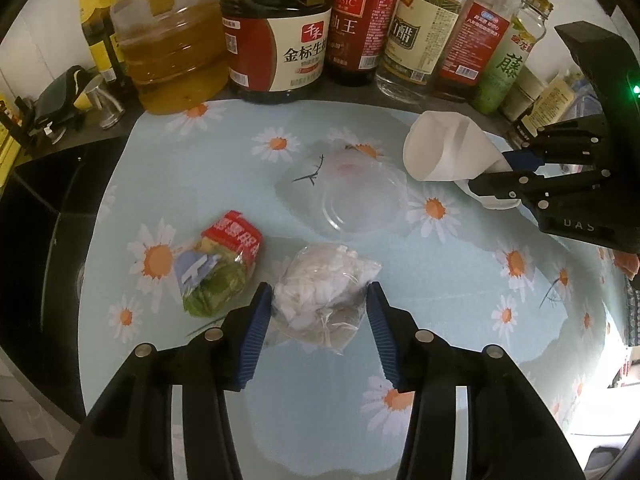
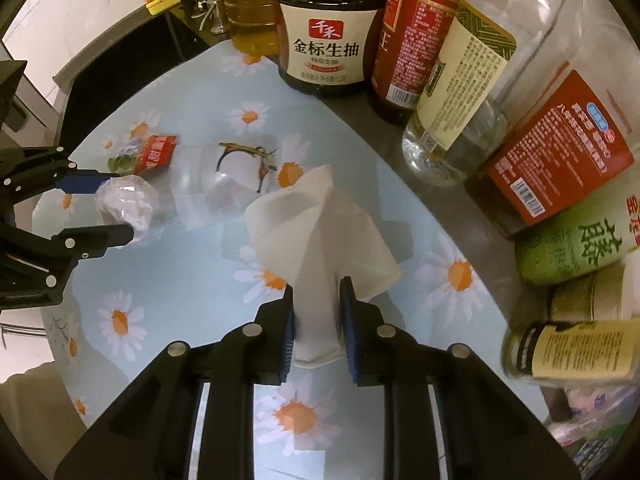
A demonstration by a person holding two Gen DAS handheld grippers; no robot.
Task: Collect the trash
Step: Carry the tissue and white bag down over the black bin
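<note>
grippers point steeply down: left gripper [image 1: 318, 300] clamps clear bag [image 1: 324, 292], right gripper [image 2: 316, 300] clamps white napkin [image 2: 316, 224].

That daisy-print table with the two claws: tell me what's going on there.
A person is collecting trash with two handheld claws. The left claw is closed around a clear plastic bag stuffed with crumpled white tissue; the right claw pinches a white paper napkin. A red-and-green snack wrapper and a clear plastic lid lie uncollected.
</note>
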